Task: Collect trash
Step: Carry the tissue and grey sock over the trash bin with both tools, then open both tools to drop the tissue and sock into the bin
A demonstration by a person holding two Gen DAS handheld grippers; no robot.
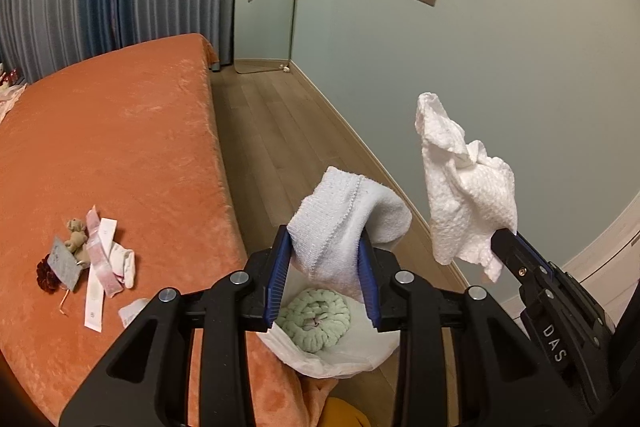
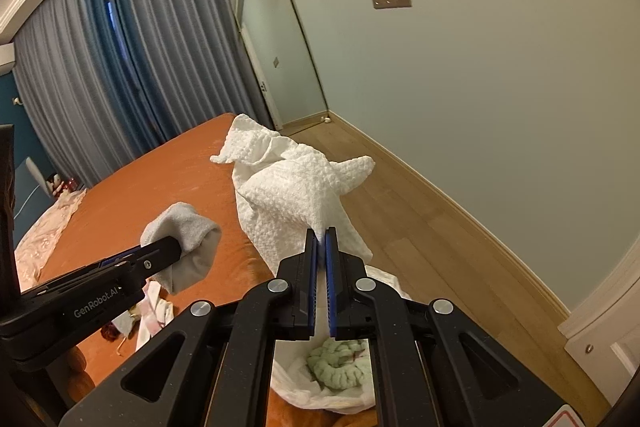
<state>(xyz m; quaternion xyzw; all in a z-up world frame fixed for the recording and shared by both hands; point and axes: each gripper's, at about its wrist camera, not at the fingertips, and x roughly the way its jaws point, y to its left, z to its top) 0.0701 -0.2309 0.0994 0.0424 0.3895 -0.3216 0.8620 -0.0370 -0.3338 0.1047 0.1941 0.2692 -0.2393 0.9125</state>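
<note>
1. Here, left tongs (image 1: 325,259) clamped on a white sock (image 1: 348,219), beyond the bed's (image 1: 120,131) edge, above a white bag (image 1: 340,355).
2. Right tongs (image 2: 321,233) pinched shut on a crumpled paper towel (image 2: 292,187), above the same bag.

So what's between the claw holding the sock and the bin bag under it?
Nothing but air: in the left wrist view the sock hangs from the left claw above the open bag, which holds a green knitted ring.
</note>
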